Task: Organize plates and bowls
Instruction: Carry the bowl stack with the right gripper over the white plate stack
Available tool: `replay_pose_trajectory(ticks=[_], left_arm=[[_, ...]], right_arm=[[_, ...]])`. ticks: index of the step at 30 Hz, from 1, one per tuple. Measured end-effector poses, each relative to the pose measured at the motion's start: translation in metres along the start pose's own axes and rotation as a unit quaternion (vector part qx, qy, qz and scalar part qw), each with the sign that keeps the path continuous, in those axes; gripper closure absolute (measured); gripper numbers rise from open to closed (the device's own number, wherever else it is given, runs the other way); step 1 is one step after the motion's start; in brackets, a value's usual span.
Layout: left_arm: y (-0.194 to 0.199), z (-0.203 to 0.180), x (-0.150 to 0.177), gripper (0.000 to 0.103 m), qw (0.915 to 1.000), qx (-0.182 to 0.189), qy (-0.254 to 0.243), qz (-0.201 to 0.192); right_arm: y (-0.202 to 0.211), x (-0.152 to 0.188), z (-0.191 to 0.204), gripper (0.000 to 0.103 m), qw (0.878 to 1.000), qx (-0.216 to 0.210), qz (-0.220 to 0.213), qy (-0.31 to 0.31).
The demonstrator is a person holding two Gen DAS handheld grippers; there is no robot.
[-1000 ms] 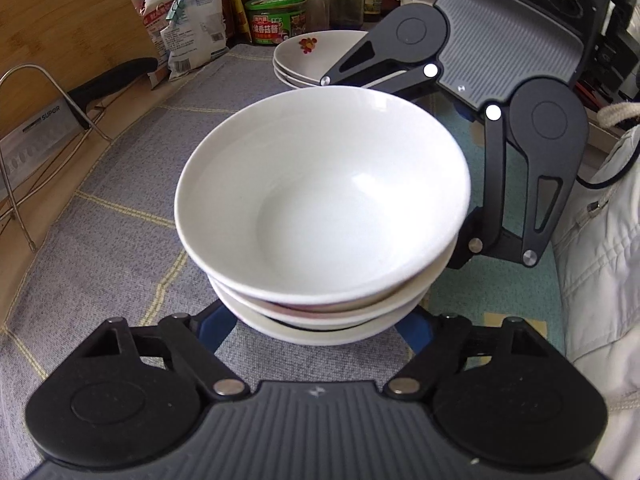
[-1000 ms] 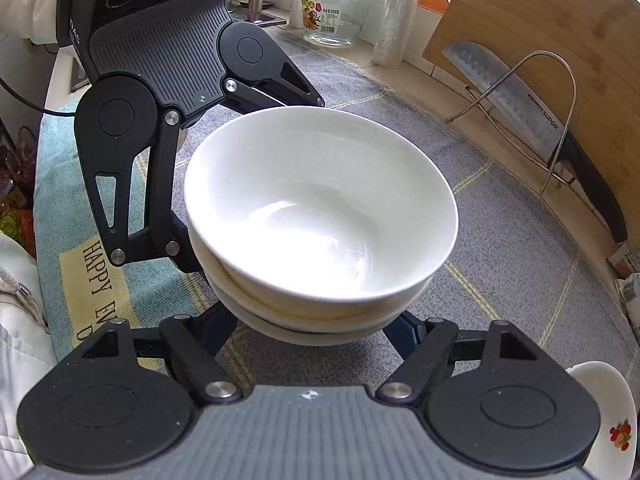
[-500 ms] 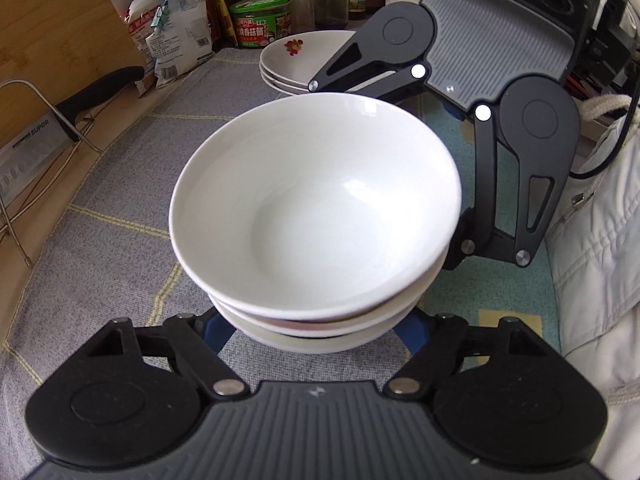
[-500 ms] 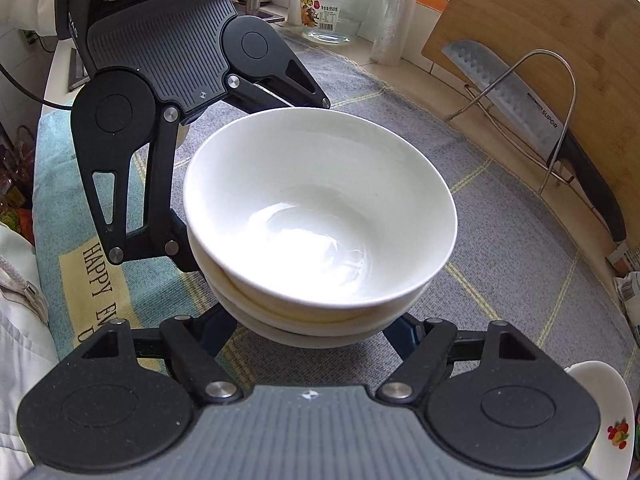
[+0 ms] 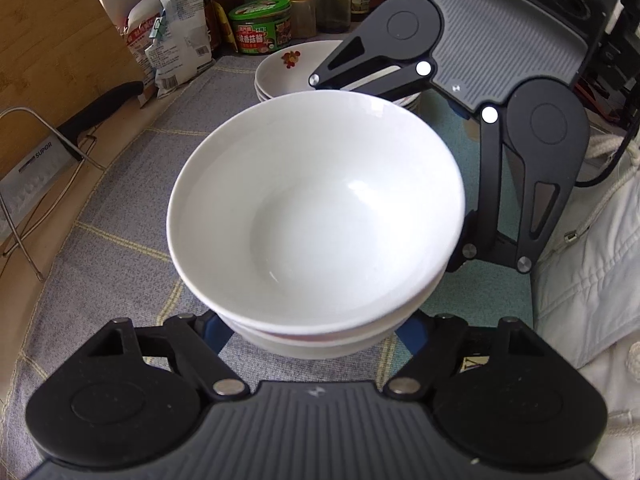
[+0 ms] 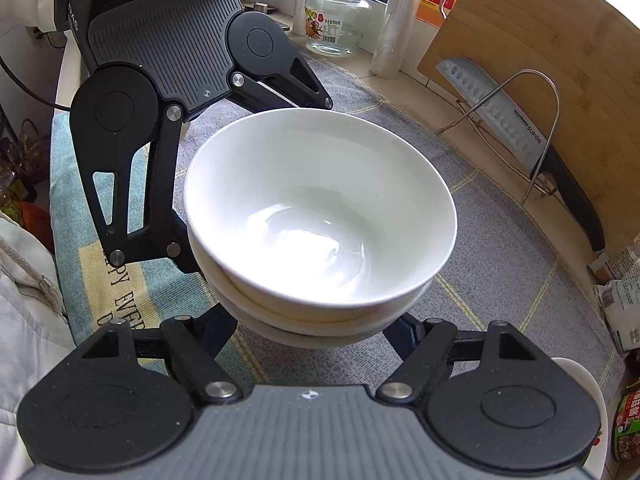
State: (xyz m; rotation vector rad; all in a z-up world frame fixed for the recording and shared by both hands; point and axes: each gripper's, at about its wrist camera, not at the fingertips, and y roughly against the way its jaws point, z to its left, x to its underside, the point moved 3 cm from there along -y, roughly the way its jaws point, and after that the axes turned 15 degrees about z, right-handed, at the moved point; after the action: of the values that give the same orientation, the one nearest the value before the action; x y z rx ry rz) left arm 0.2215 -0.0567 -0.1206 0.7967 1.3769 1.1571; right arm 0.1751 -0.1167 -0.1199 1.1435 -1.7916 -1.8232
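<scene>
Careful now — you've got the stack of bowls [image 5: 316,216] pinched from both sides!
Your left gripper [image 5: 310,330] and right gripper [image 6: 310,330] are each clamped low on the stack, just ahead of your fingers; uneven lifting could tilt it, sliding the top bowl off toward the plates [image 5: 288,68] beyond.

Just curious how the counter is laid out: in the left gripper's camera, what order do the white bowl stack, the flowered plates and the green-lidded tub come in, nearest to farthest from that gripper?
1. White bowl stack: right at the left gripper, centre.
2. Flowered plates: behind the bowls.
3. Green-lidded tub: farthest, at the back among the bottles.
</scene>
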Motion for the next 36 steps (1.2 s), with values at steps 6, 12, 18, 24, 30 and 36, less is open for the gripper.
replay_pose_trajectory(ticks=[6,12,18,24,30,36], left_arm=[[0.011,-0.008,-0.024,0.022,1.0,-0.007,-0.006,0.0],[0.012,-0.012,-0.061,0.022,0.9995,-0.016,-0.026,-0.003],[0.006,-0.018,-0.109,0.022,0.9981,-0.023,-0.056,-0.016],[-0.011,-0.023,-0.151,0.022,0.9965,-0.018,-0.079,-0.021],[-0.028,-0.025,-0.182,0.022,0.9946,-0.018,-0.1,-0.023],[-0.044,-0.023,-0.202,0.022,0.994,-0.015,-0.106,-0.023]], right_arm=[[0.019,0.014,-0.013,0.021,1.0,0.006,-0.011,-0.003],[0.035,0.036,-0.036,0.021,0.999,0.025,-0.015,-0.015],[0.051,0.067,-0.068,0.021,0.998,0.046,-0.012,-0.041],[0.055,0.095,-0.093,0.021,0.996,0.067,0.0,-0.059],[0.056,0.121,-0.117,0.021,0.993,0.082,0.009,-0.08],[0.05,0.134,-0.132,0.021,0.991,0.09,0.017,-0.094]])
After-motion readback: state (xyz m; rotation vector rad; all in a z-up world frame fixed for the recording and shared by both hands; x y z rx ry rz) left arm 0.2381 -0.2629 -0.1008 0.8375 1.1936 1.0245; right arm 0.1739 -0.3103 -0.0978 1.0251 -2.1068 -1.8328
